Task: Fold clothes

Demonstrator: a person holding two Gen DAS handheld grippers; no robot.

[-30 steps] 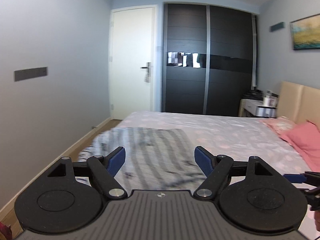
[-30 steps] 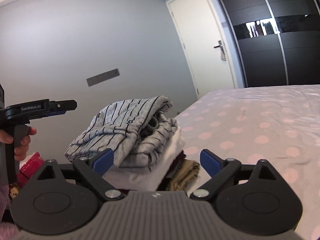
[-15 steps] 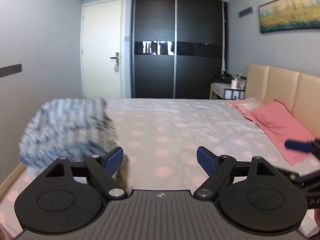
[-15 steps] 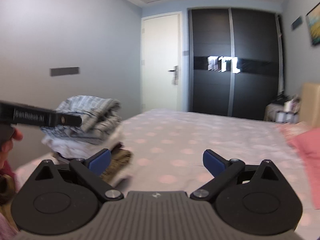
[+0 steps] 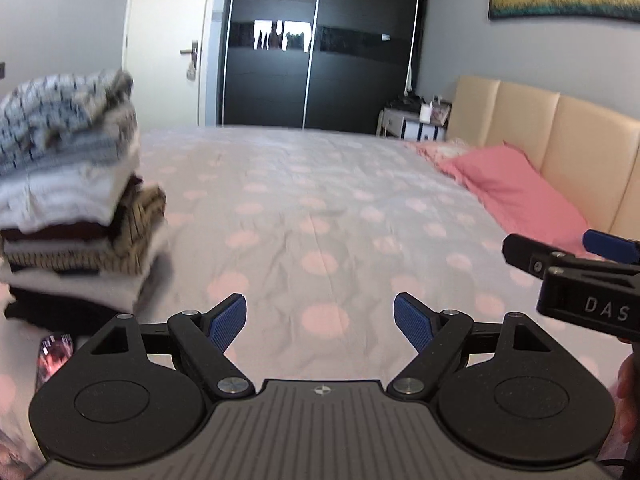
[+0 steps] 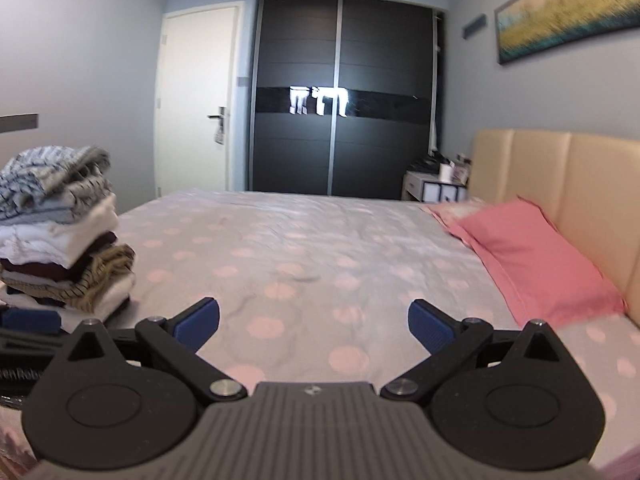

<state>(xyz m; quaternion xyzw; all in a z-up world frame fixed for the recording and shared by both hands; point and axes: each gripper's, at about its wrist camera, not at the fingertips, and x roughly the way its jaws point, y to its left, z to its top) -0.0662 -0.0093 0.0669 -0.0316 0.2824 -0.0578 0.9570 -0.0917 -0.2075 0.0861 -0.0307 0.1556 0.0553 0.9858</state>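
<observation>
A stack of folded clothes (image 5: 68, 200) sits at the left edge of the bed (image 5: 320, 208), topped by a grey striped garment (image 5: 60, 116). It also shows in the right wrist view (image 6: 60, 240). My left gripper (image 5: 320, 320) is open and empty, above the dotted sheet, right of the stack. My right gripper (image 6: 314, 320) is open and empty over the bed (image 6: 320, 248); it also shows at the right edge of the left wrist view (image 5: 580, 260).
A pink pillow (image 6: 532, 256) lies against the beige headboard (image 6: 580, 200) on the right. A dark wardrobe (image 6: 340, 100), a white door (image 6: 196, 100) and a nightstand (image 6: 436, 188) stand at the far end. A red packet (image 5: 54, 356) lies below the stack.
Both grippers have swung right, away from the stack and toward the middle of the bed. The stack has slid to the left edge of both views. Both stay open.
</observation>
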